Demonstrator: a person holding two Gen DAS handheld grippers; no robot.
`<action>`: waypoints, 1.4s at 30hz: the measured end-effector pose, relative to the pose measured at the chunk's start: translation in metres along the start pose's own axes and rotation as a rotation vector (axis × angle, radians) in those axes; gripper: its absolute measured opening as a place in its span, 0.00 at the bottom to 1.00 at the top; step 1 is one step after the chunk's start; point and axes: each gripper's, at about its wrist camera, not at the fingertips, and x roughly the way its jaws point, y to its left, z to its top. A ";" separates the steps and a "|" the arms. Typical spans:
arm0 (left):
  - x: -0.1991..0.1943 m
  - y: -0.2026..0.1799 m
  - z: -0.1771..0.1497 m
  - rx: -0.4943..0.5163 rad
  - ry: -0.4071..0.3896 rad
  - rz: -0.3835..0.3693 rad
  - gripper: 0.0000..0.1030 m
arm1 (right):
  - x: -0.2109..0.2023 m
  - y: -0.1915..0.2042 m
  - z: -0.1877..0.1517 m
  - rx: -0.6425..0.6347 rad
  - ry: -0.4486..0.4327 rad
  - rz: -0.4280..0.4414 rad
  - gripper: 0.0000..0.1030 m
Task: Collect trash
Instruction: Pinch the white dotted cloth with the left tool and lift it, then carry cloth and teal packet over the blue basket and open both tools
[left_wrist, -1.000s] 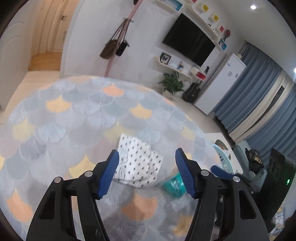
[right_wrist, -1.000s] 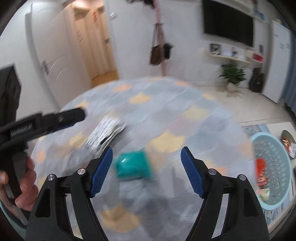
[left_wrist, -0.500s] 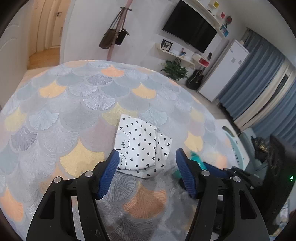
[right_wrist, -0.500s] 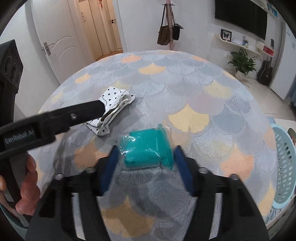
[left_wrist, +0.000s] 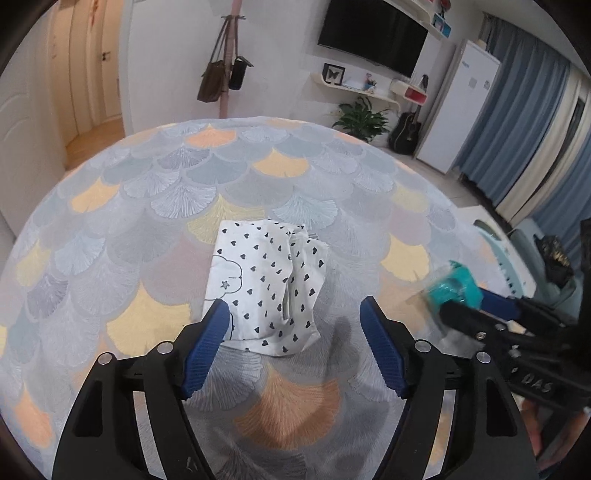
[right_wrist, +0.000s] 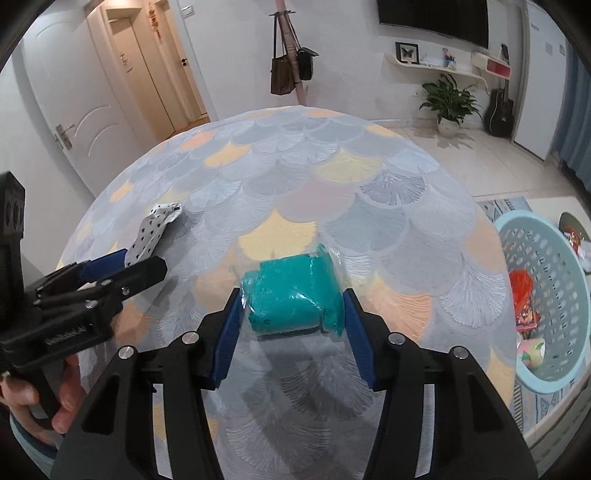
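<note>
A teal plastic-wrapped packet sits between my right gripper's blue pads, which press on its sides; the gripper is shut on it just above the round table. The packet also shows in the left wrist view. A white cloth bag with black hearts lies on the table in front of my left gripper, which is open and empty, its tips at the bag's near edge. The bag also shows in the right wrist view.
The round table has a fan-scale patterned cloth. A light blue perforated basket with several bits of trash stands on the floor to the right of the table. A coat stand with bags is behind the table.
My right gripper has closed on the teal packet and lifted it slightly. My left gripper has moved closer to the heart-patterned bag and stayed open.
</note>
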 end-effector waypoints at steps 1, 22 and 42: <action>0.001 -0.003 0.000 0.013 0.000 0.028 0.64 | -0.001 -0.001 0.000 0.002 -0.002 0.000 0.49; -0.022 -0.027 0.021 0.026 -0.086 -0.042 0.04 | -0.053 -0.029 0.017 0.003 -0.176 -0.103 0.49; 0.004 -0.210 0.087 0.315 -0.128 -0.269 0.04 | -0.106 -0.191 0.042 0.236 -0.304 -0.341 0.49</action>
